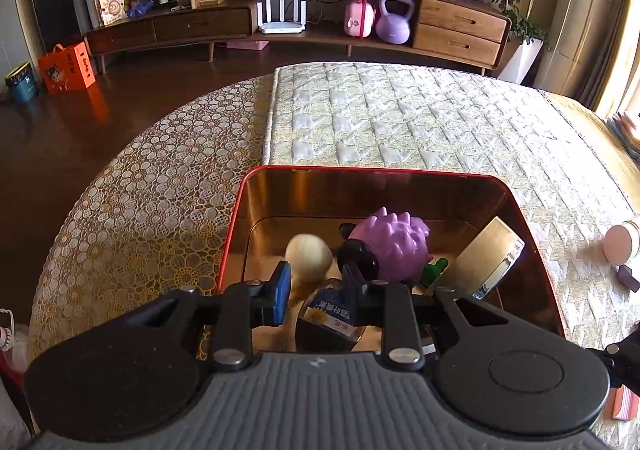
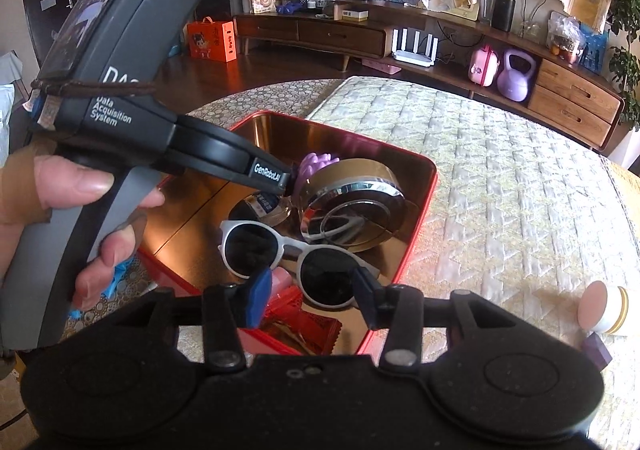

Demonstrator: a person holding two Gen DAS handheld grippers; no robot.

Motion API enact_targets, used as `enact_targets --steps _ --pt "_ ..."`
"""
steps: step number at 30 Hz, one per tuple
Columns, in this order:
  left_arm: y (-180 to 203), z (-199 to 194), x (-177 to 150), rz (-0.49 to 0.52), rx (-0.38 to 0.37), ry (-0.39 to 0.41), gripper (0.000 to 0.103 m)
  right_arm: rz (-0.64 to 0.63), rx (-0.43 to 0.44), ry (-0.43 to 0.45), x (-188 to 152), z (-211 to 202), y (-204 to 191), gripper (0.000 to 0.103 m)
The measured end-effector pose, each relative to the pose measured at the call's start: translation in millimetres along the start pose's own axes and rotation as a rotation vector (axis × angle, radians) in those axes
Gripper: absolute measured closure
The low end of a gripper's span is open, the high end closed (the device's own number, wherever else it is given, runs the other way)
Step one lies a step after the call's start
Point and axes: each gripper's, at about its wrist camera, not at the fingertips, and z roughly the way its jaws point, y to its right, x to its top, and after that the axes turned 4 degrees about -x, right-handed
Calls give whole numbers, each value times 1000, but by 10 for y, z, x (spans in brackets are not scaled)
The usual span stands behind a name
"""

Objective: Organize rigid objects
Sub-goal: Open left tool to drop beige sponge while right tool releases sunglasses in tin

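A red-rimmed metal tin (image 1: pixel 400 190) with a shiny gold inside sits on a quilted, pale cloth covering a table (image 1: pixel 400 122), and everything here is placed relative to that tin. Inside the tin lie a purple spiky ball (image 1: pixel 390 242), a pale cream ball (image 1: pixel 308 252) beside it, a small green object (image 1: pixel 434 270) half hidden beneath the spiky ball, a round gold and chrome case (image 2: pixel 352 206) leaning against the tin's wall, and a small dark glass bottle with a blue sunflower label (image 1: pixel 330 320). The left gripper (image 1: pixel 318 282) reaches down into the tin, and its two fingers stand close together on either side of the bottle's top; the jaws are narrow and appear closed on the bottle, though the contact itself is partly hidden. From the right wrist view, a hand (image 2: pixel 80 218) grasps the grey handle of that left tool above the tin's near-left side. White-framed sunglasses with dark lenses (image 2: pixel 288 262) lie at the tin's near edge, one lens sitting between the fingers of the right gripper (image 2: pixel 314 296). That gripper's jaws stand apart, and its pads do not press on the frame. A red wrapped packet (image 2: pixel 304 326) lies under the sunglasses at the tin's near corner. Outside the tin, well to its right on the cloth, rests a small pink-topped jar (image 2: pixel 602 308) on its side, with a little dark purple block (image 2: pixel 596 350) just beside it.
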Motion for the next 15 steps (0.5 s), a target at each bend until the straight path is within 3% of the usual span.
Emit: enact_targets --steps 7,8,10,15 --pt "19 -180 -36 -7 -2 23 70 19 11 17 -7 -109 41 51" --pt "29 -214 -41 -4 -3 27 67 23 14 22 -8 -132 44 49" --pt "46 -298 -66 0 -6 50 42 31 18 29 -23 -189 55 48" --pt "94 -498 -110 -9 -25 79 38 45 20 54 -58 -354 83 41"
